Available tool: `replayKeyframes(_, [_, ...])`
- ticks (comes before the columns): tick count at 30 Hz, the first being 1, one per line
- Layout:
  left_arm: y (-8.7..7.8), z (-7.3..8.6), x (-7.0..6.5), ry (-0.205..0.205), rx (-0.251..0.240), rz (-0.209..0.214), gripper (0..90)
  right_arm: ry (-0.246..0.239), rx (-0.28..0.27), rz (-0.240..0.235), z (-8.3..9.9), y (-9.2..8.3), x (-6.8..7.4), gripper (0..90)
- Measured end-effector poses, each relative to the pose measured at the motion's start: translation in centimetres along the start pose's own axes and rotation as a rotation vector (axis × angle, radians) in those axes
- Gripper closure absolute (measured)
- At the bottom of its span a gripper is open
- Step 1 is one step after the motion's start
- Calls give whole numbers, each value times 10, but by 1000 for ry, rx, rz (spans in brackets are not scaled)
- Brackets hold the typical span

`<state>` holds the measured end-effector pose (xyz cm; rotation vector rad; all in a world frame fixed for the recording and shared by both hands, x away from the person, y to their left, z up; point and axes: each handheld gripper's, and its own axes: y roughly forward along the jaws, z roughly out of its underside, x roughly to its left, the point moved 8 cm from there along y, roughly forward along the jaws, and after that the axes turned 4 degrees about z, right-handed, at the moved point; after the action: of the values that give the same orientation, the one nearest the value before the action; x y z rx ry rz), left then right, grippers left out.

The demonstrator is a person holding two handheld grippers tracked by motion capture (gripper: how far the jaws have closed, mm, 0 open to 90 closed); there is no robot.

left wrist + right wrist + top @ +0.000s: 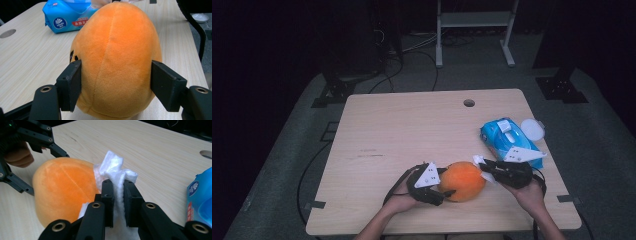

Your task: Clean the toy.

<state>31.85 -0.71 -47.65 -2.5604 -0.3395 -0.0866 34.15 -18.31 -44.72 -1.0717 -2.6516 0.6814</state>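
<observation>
While the round orange plush toy (462, 181) lies on the pale wooden table (412, 130) near its front edge, the left gripper (116, 82) straddles its near end. In the left gripper view one black jaw lies against the fabric on the left. The other stands at the toy's right flank, where I cannot tell whether a sliver of space remains. The plush shows no dent under either pad, so this reads as a steadying brace and not a firm squeeze. I judge that the hold is meant to stop the soft, egg-shaped body from rolling while its far side is worked on.

The right gripper (118, 195) has its jaws pressed together on a crumpled white wet wipe (113, 167), whose bunched top sticks up above the tips and touches the toy's surface. That fits wiping the plush clean, with the wipe pinched tightly so it does not slip during a stroke.

The toy looks short-piled and evenly orange, with a stitched seam running along its length and a small dark embroidered mark low on one side. The blue plastic pack of wipes (508, 141) lies just beyond the right hand (528, 192), and its white round lid (532, 130) lies beside it.
</observation>
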Motion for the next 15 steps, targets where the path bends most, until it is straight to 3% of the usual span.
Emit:
replayKeyframes(4, [4,-3,-4,23,0,-1,256,11,-36,-72,-11,2,18,795])
replayKeyframes(7, [5,-4,-5,37,1,0,246,-12,-52,-134,-21,7,39,794])
replayKeyframes(9, [4,-3,-6,41,8,-4,243,-36,-49,-144,-23,11,47,794])
replayKeyframes(11, [2,-3,-3,35,7,-14,276,-46,-43,-129,-22,12,45,796])
replayKeyframes(15, [0,1,5,-36,9,-23,318,-13,-21,-74,-13,6,23,797])
